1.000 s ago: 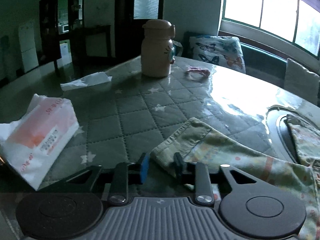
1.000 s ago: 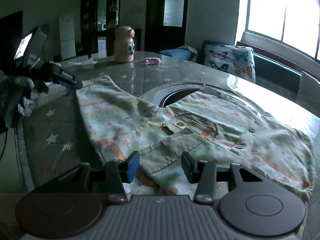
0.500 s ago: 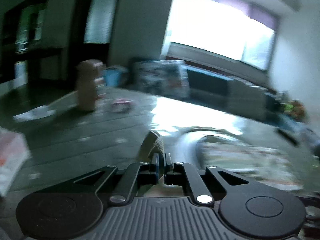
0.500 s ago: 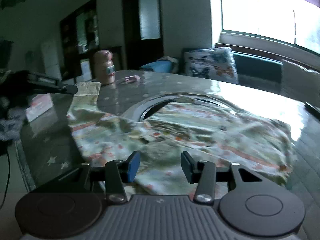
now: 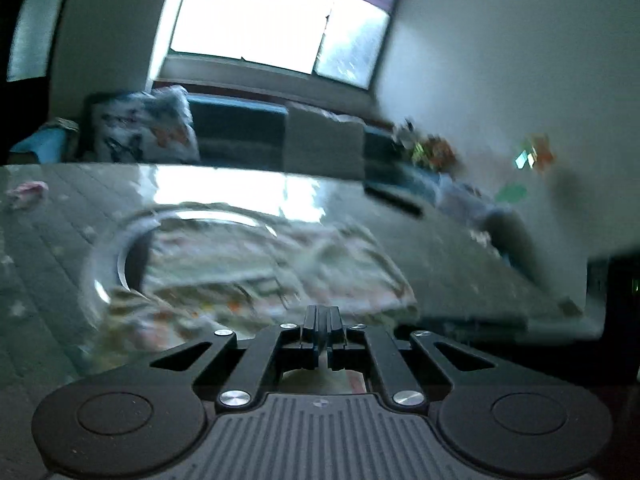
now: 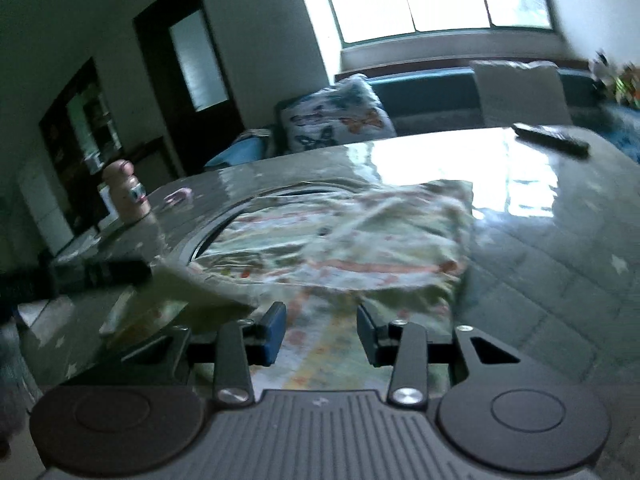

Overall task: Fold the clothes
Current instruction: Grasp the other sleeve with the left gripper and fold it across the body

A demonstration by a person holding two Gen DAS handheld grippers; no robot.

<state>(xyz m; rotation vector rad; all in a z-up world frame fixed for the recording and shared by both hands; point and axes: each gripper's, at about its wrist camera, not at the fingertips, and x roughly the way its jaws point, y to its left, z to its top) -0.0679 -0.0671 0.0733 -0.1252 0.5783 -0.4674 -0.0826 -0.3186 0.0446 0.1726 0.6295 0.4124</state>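
A pale green patterned shirt [image 6: 360,240] lies on the quilted table, partly over a round glass turntable [image 5: 100,256]. My left gripper [image 5: 322,320] is shut on the shirt's sleeve, and cloth shows just under its closed jaws. In the right wrist view that left gripper [image 6: 100,272] comes in from the left and holds the sleeve end [image 6: 180,280] lifted above the shirt. My right gripper [image 6: 320,324] hovers low over the shirt's near edge. Its jaws are closing, with cloth lying below and between them, and the pads do not press on it. Both views are motion-blurred.
A pink bottle [image 6: 126,196] and a small pink item [image 6: 178,196] stand at the table's far left. A dark remote [image 6: 552,138] lies near the far right edge. A butterfly cushion [image 6: 336,120] and a bench sit behind the table under the window.
My left gripper closed on the sleeve cuff, lifted it and carried it right, over the shirt. The right gripper swung right along the near edge and its jaws narrowed a little.
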